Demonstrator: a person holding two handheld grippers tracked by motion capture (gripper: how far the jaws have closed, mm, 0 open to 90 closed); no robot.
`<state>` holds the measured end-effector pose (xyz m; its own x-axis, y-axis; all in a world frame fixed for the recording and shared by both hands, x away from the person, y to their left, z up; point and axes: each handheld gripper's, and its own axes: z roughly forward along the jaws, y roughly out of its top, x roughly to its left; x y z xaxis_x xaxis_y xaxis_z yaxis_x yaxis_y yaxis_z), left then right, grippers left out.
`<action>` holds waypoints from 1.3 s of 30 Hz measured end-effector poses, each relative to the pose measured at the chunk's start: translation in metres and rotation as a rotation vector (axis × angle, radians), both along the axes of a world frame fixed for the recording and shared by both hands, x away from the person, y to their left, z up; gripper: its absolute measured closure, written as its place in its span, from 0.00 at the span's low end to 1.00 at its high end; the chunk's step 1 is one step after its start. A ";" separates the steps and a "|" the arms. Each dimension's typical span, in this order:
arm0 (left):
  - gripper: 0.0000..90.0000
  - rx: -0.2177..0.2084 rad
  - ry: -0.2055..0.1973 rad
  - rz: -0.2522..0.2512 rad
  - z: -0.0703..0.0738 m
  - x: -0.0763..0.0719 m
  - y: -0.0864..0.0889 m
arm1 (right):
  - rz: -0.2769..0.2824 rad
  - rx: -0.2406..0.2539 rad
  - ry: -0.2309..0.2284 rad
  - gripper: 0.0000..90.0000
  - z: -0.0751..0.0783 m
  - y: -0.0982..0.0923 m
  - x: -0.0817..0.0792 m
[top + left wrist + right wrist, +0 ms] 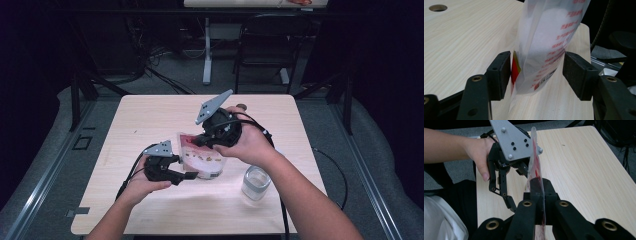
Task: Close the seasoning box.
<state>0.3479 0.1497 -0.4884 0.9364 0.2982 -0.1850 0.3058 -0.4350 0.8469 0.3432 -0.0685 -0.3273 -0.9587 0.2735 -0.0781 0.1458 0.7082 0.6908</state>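
Note:
A clear plastic bag (204, 161) with red print and small brown pieces inside is held upright over the wooden table (150, 115). My right gripper (198, 141) is shut on the bag's upper edge (534, 157), which runs thin between its jaws (539, 185). My left gripper (189, 175) sits at the bag's lower left. In the left gripper view its jaws stand open on either side of the bag (544, 42), the left pad (500, 73) close against the bag's red and yellow edge and the right pad (576, 73) just beside its printed face.
A small glass jar (256, 182) stands on the table to the right of the bag, under the person's right forearm. A round hole (438, 7) is cut into the tabletop. A dark chair (270, 45) and a desk leg stand beyond the far edge.

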 end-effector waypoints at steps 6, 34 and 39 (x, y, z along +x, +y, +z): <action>0.41 0.007 0.012 -0.025 -0.004 0.001 -0.005 | 0.012 0.002 0.000 1.00 0.002 0.001 -0.001; 0.58 0.007 0.032 -0.044 -0.017 0.004 -0.009 | 0.037 -0.001 0.000 1.00 0.000 0.001 -0.003; 0.62 0.018 0.037 -0.067 -0.017 0.003 -0.009 | 0.044 -0.012 -0.001 1.00 -0.001 0.001 -0.003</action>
